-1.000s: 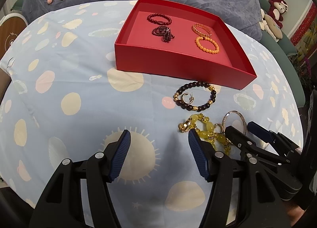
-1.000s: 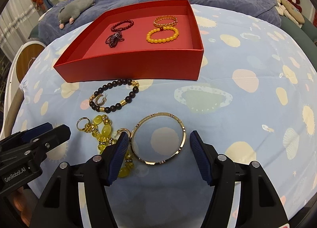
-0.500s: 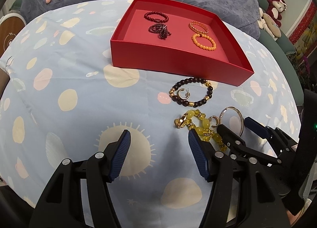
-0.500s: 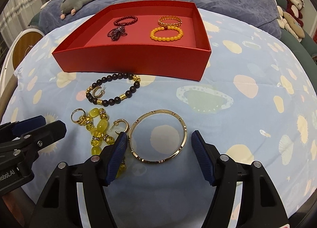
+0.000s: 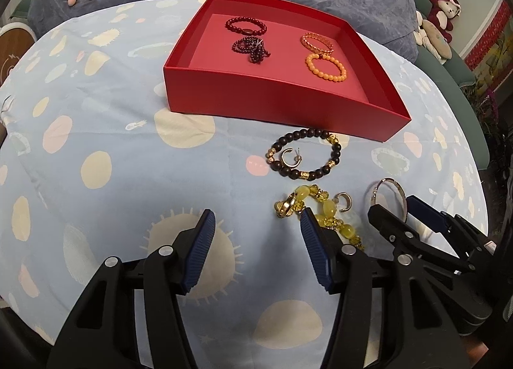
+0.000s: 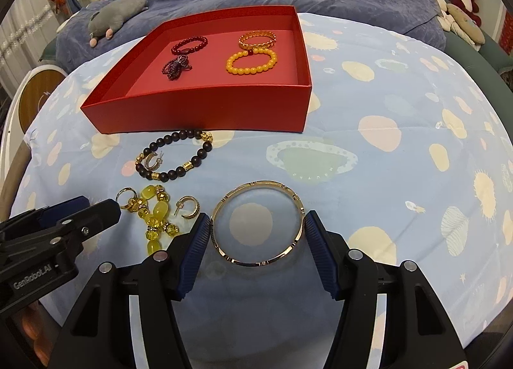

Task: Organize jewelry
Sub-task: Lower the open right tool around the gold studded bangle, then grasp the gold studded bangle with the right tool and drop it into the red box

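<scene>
Now the right gripper (image 6: pixel 256 234) is seen with its jaws closing around the gold bangle (image 6: pixel 258 223): the bangle lies flat on the cloth between the blue pads, each pad just beside the rim on its own side, and firm pressure cannot yet be confirmed. Compared with a second ago, the gap between pads and rim has narrowed. A pickup of the bangle is judged to be the step in hand, with transfer to the red box (image 6: pixel 205 112) to follow.

The left gripper (image 5: pixel 256 250) is also closing, from a middling spread, but nothing is held between its pads; only the patterned cloth (image 5: pixel 96 144) is framed there. Its right pad sits at the near end of the yellow bead bracelet (image 5: pixel 327 211), which lies just left of the bangle.

Outward from the bangle:
- A small gold hoop earring (image 6: pixel 189 208) is noted just to its left, touching or nearly touching the yellow beads.
- A gold ring (image 6: pixel 125 197) is seen at the far-left end of the yellow bracelet.
- A dark bead bracelet (image 6: pixel 176 157) lies beyond the bangle, towards the box, with a second hoop earring (image 6: pixel 152 158) inside its loop.
- Four bracelets are already in the red box, beyond the bangle: two dark red, one gold, one orange.

Roughly half the pieces are judged sorted.

Writing: "GenRobot.AI" is read on the left gripper's body in the right wrist view. No other legible text is found.
</scene>
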A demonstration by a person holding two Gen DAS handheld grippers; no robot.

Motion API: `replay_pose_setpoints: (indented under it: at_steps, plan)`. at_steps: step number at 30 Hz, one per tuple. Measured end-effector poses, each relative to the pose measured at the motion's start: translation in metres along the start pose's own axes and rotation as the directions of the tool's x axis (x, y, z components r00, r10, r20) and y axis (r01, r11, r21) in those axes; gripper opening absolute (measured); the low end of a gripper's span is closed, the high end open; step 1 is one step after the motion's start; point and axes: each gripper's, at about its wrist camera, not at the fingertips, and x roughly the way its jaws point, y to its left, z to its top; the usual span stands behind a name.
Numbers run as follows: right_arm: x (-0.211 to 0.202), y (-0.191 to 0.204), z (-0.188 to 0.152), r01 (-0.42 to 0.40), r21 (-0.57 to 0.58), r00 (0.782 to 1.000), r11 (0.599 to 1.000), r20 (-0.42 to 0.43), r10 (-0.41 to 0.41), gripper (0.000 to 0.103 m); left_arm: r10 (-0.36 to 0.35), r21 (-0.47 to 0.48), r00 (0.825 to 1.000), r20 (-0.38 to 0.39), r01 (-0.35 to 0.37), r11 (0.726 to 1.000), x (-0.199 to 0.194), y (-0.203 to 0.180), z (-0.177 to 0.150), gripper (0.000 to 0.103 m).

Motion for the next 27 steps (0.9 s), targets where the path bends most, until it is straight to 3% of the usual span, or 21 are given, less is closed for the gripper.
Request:
replay_pose_setpoints:
  at_steps: [15,27]
  plan:
    - [-0.002,0.001,0.004,-0.025,0.006,1.0,1.0,0.003,0.025,0.059,-0.08,0.022,0.996,-0.031,0.081,0.996,0.014,-0.01,0.006,0.004]
    - [-0.028,0.006,0.016,-0.058,0.001,0.997,0.998,0.047,0.058,0.059,-0.082,0.021,0.996,0.021,0.082,0.996,-0.019,-0.007,0.017,0.003]
